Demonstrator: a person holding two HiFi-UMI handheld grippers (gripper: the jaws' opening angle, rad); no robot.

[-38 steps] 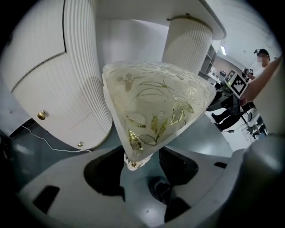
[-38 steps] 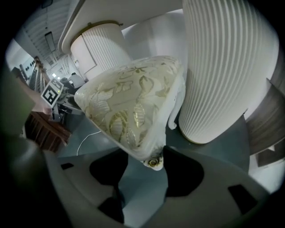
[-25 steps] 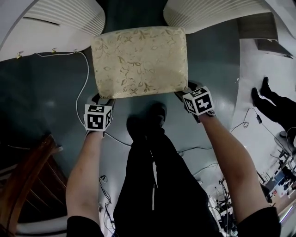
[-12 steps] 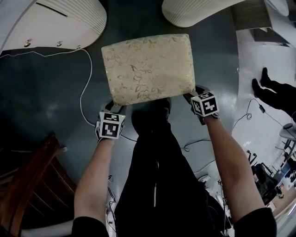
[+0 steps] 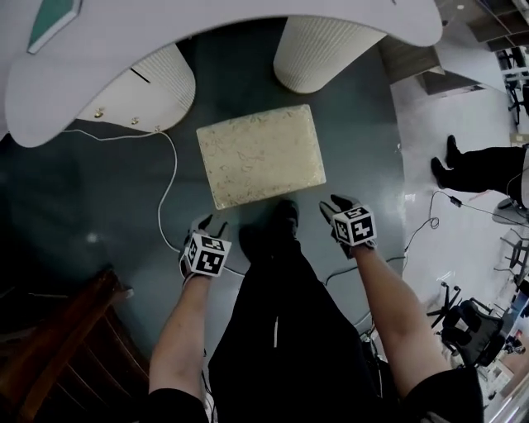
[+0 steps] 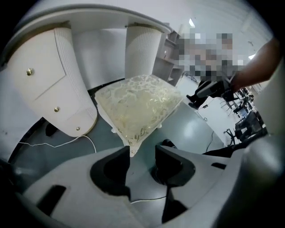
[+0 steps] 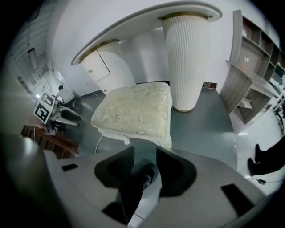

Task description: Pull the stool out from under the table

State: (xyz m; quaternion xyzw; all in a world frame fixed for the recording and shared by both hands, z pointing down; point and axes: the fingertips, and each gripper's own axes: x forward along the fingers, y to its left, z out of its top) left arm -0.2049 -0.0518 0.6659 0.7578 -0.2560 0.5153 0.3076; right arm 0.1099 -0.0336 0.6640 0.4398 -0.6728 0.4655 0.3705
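The stool (image 5: 260, 154) stands on the dark floor (image 5: 83, 198), clear of the white tabletop (image 5: 207, 49) edge, with open floor on both sides. The left gripper (image 5: 207, 223) and right gripper (image 5: 339, 205) hang near its front corners without touching it. Their fingers (image 6: 111, 169) have just been closing and stand part open and empty.

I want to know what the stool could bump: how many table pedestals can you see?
2. The wide pedestal stands left of the stool; the round pedestal stands behind its right corner. The tabletop may hide others.
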